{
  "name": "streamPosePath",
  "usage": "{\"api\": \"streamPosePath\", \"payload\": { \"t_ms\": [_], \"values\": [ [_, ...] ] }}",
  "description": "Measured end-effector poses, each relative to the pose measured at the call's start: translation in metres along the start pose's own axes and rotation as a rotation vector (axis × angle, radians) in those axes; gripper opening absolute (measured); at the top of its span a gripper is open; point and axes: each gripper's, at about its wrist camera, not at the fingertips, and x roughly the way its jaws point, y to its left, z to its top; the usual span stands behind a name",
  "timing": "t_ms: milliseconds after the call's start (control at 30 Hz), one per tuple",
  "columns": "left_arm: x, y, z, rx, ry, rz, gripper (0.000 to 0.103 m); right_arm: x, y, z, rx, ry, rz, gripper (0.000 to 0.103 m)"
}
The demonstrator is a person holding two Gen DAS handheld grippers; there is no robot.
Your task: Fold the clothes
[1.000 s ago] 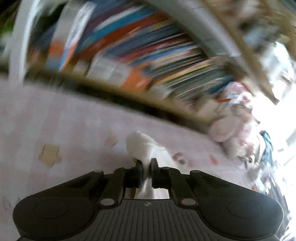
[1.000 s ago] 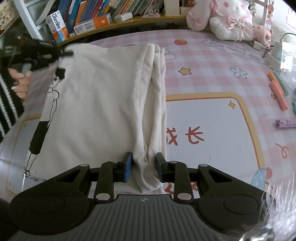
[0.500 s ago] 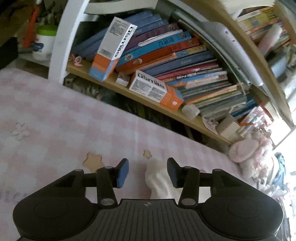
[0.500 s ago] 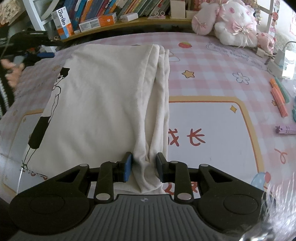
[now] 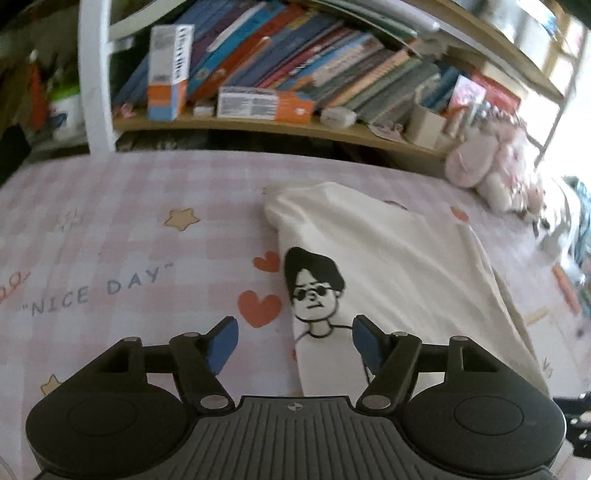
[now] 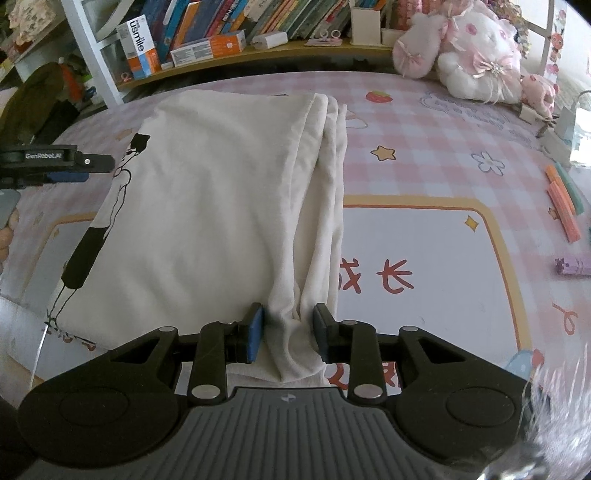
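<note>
A counter covered by a pink-and-white checked mat (image 6: 424, 122) printed with stars, hearts and the words "NICE DAY" fills both views, backed by a curved wooden shelf (image 6: 258, 57) with a white upright post at its left end. On the shelf, from the left, stand an orange-and-white carton (image 6: 139, 46), a long flat orange box (image 6: 208, 47), a leaning row of books (image 5: 295, 62) and a small white open box (image 6: 365, 20); pink and white plush toys (image 6: 465, 48) sit at the right. At the far left the left hand-held gripper (image 5: 293, 345) hovers with its blue pads wide apart, having just opened, nothing gripped, by the left edge of the cream T-shirt with a black cartoon figure (image 6: 207, 206), which lies folded lengthwise on the mat. The right hand-held gripper (image 6: 289, 334) is clamped on the bunched fold at the shirt's near right edge. Orange and green markers (image 6: 563, 203) lie far right.
</note>
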Motion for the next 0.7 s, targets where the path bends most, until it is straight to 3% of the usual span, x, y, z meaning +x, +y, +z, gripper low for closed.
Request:
{"api": "streamPosePath", "payload": {
  "t_ms": [200,700],
  "values": [
    [-0.007,-0.009,-0.008,0.021,0.004,0.015,0.079,0.000,-0.002,0.000,-0.012,0.004,0.018,0.028],
    [-0.002,-0.015,-0.017,-0.021,0.057,0.052,0.079,0.001,-0.007,0.001,-0.040,0.009,0.062,0.028]
  ]
}}
